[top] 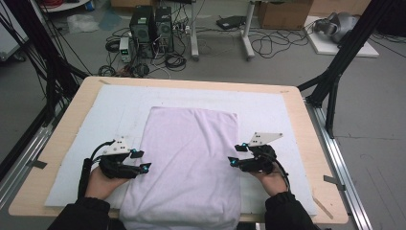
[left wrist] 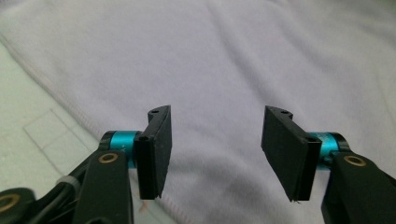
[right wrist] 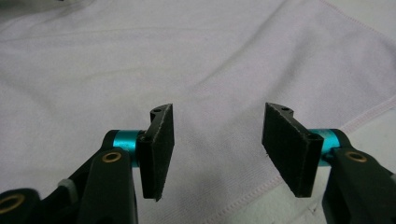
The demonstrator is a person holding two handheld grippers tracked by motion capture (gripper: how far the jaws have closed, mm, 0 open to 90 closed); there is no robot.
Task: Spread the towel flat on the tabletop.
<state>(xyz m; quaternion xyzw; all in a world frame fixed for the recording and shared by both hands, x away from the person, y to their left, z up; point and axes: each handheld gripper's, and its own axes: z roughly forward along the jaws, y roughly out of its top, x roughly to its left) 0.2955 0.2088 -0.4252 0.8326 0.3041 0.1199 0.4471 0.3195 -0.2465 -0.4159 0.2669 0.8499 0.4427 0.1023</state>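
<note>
1. Towel, pale lilac, folded to a long rectangle, lies mid-table on white mat; near end droops over the table front edge.
2. L gripper sits at towel's left edge, R gripper at its right edge. Both w/ jaws apart, nothing between the pads: released.
3. Likely next step: another fold. Pick matching spots on both hems so the fold stays square.
4. Slide lower pad under all layers before closing; hem stitching is a good guide.
5. Lift both sides together, level; avoid dragging the mat.
</note>
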